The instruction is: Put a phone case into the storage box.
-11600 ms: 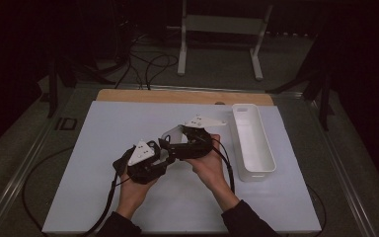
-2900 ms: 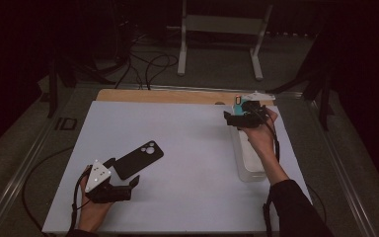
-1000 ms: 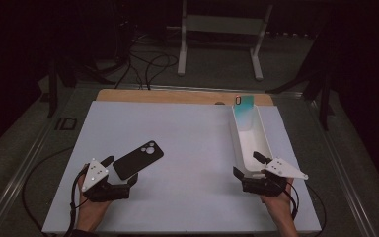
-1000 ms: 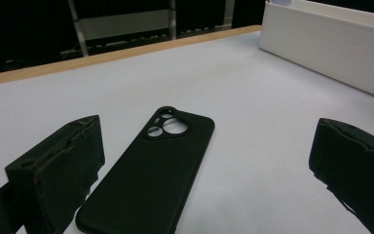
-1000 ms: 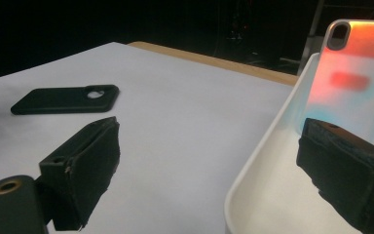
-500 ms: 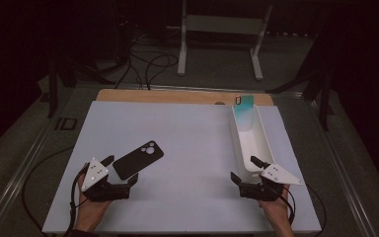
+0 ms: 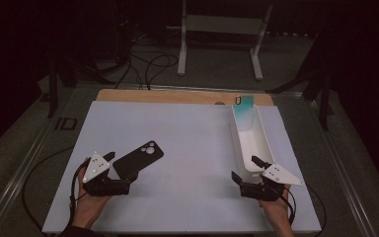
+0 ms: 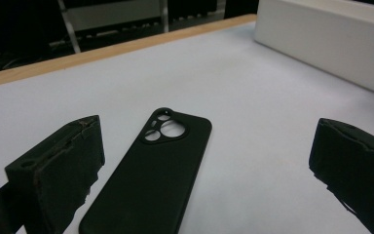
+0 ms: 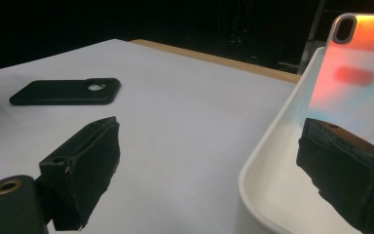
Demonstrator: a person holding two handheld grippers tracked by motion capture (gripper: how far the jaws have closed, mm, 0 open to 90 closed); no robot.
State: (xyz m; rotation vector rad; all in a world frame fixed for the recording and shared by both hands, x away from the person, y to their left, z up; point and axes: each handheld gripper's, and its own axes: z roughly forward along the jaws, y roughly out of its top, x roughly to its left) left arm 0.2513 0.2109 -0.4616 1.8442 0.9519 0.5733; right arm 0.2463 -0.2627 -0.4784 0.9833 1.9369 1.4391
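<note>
A black phone case [image 7: 139,158] [image 8: 153,168] [image 9: 66,91] lies flat on the white table, camera holes up. My left gripper [image 7: 120,170] [image 8: 214,170] rests at the front left, open, its jaws on either side of the case's near end without touching it. A phone with a shiny teal-to-orange back [image 7: 244,111] [image 9: 355,83] leans against the far end of the long white tray [image 7: 252,148] [image 9: 268,175]. My right gripper [image 7: 247,169] [image 9: 214,180] sits open at the tray's near end, one jaw inside the tray, one outside.
The white board [image 7: 187,133] covers the table, with a wooden strip [image 7: 177,96] along its far edge. A metal stand [image 7: 222,29] and cables [image 7: 143,64] lie on the floor beyond. Cables trail from both grippers off the front.
Over the last second my right gripper shifted slightly left at the tray's near end. Before that it left the phone in the tray's far end. The left gripper stayed still.
</note>
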